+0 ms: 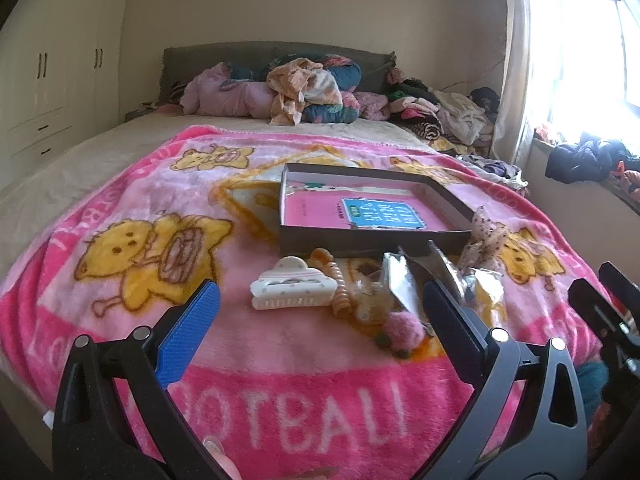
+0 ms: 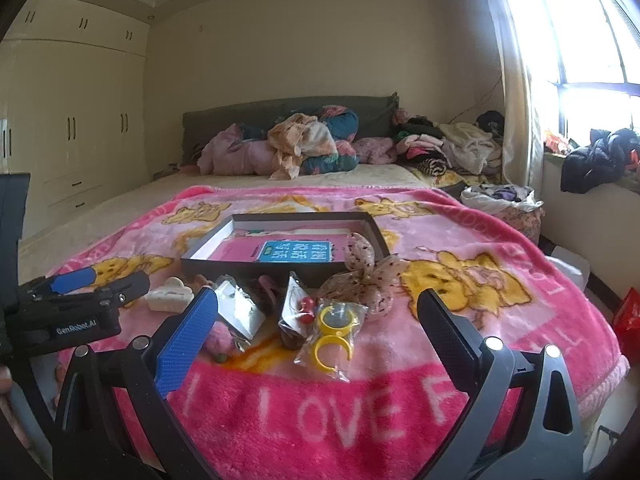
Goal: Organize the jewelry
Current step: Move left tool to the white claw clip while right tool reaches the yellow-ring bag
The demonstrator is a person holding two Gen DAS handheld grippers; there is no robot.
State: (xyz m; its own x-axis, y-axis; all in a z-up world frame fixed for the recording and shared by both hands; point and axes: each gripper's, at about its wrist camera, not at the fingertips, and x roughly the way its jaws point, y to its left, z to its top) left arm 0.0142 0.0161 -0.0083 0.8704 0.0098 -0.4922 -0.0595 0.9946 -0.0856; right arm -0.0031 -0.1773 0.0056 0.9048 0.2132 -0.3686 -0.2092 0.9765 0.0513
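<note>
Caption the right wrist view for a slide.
Open right gripper hovers over bagged yellow rings before a shallow box on a pink blanket.

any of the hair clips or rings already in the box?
No. The box holds only a pink book; the white hair clip and the bagged yellow rings lie on the blanket in front of it.

My left gripper (image 1: 320, 300) hangs above the pink blanket (image 1: 132, 184), its two fingers spread wide with nothing between them. Ahead of it lies a white hair claw (image 1: 293, 289), touching an orange spiral hair tie (image 1: 335, 280) on its right. Beside those sit clear plastic packets (image 1: 404, 280) and a pink pompom (image 1: 402, 330). Just behind the heap is a shallow dark box (image 1: 372, 240) with a pink book (image 1: 360, 214) lying inside. A dotted gauze bow (image 1: 486, 236) leans at the box's right corner. My right gripper (image 1: 612, 300) shows at the right edge.
</note>
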